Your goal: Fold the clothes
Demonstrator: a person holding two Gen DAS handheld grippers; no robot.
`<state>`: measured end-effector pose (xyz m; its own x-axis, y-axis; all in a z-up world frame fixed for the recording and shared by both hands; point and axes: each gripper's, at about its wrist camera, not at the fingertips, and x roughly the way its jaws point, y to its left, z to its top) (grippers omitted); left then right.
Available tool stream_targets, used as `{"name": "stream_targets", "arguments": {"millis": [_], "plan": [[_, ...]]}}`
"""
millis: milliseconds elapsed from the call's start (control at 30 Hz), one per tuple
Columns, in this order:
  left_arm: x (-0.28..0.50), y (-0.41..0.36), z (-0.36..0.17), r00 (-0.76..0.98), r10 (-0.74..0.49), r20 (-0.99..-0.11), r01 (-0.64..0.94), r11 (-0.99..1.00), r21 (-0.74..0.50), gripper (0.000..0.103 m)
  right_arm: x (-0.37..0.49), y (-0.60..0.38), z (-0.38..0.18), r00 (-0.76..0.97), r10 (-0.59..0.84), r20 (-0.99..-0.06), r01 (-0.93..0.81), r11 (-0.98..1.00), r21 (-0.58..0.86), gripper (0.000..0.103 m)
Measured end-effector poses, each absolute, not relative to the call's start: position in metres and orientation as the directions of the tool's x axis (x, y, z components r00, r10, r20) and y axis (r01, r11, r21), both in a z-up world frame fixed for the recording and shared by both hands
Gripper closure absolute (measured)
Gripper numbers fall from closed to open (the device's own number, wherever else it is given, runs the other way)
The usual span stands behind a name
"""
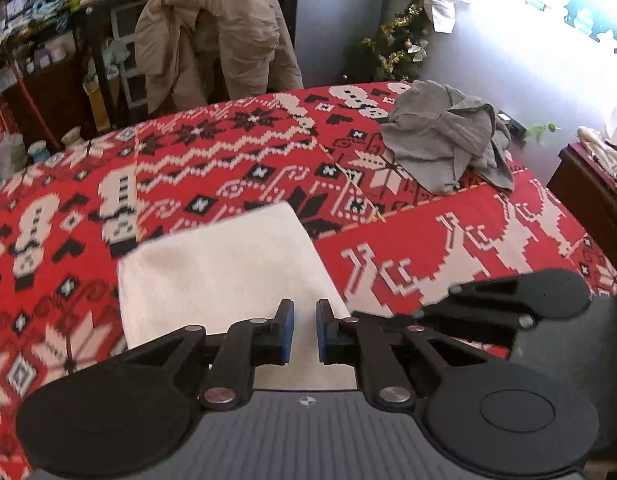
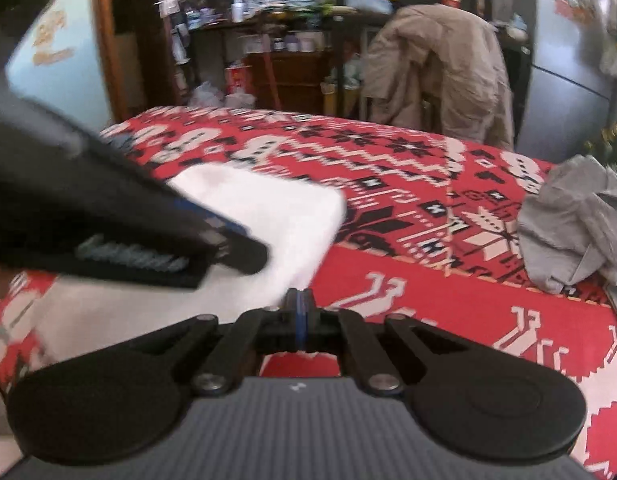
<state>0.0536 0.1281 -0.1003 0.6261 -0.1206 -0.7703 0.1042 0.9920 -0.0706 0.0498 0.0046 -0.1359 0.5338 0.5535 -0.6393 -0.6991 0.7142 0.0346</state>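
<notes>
A white folded cloth (image 1: 220, 272) lies flat on the red patterned tablecloth (image 1: 408, 236), near the front edge. My left gripper (image 1: 305, 320) hovers over the cloth's near right corner, its blue pads a narrow gap apart with nothing pinched between them. My right gripper (image 2: 301, 306) is shut, pads pressed together, just at the white cloth's (image 2: 276, 208) right edge; I see no fabric between them. In the right wrist view the left gripper's fingers (image 2: 244, 252) show as a blurred dark shape over the cloth. A crumpled grey garment (image 1: 444, 140) sits at the table's far right.
Behind the table stands a chair draped with a beige jacket (image 1: 212, 32). Cluttered shelves (image 1: 32, 40) fill the back left. A small decorated tree (image 1: 400, 44) and a dark wooden cabinet (image 1: 588, 192) are to the right.
</notes>
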Motion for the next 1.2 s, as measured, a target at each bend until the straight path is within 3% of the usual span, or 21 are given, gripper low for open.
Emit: {"name": "stream_targets", "arguments": {"millis": [200, 400, 833, 1200], "plan": [[0.052, 0.133, -0.090, 0.642, -0.110, -0.758, 0.092, 0.994, -0.066, 0.093, 0.032, -0.016, -0.127, 0.525, 0.539, -0.659, -0.707, 0.707, 0.015, 0.102], [0.087, 0.142, -0.085, 0.670, -0.077, -0.738, 0.065, 0.997, -0.045, 0.093, 0.076, -0.030, -0.100, 0.569, 0.523, -0.634, -0.669, 0.743, 0.013, 0.102], [0.119, 0.147, -0.101, 0.659, -0.088, -0.747, 0.029, 0.995, -0.092, 0.094, 0.146, 0.040, -0.134, 0.526, 0.515, -0.677, -0.696, 0.718, 0.005, 0.101], [0.079, 0.134, -0.102, 0.643, -0.158, -0.749, 0.058, 0.986, -0.158, 0.092, 0.074, 0.013, -0.136, 0.496, 0.527, -0.690, -0.705, 0.708, 0.035, 0.101]]}}
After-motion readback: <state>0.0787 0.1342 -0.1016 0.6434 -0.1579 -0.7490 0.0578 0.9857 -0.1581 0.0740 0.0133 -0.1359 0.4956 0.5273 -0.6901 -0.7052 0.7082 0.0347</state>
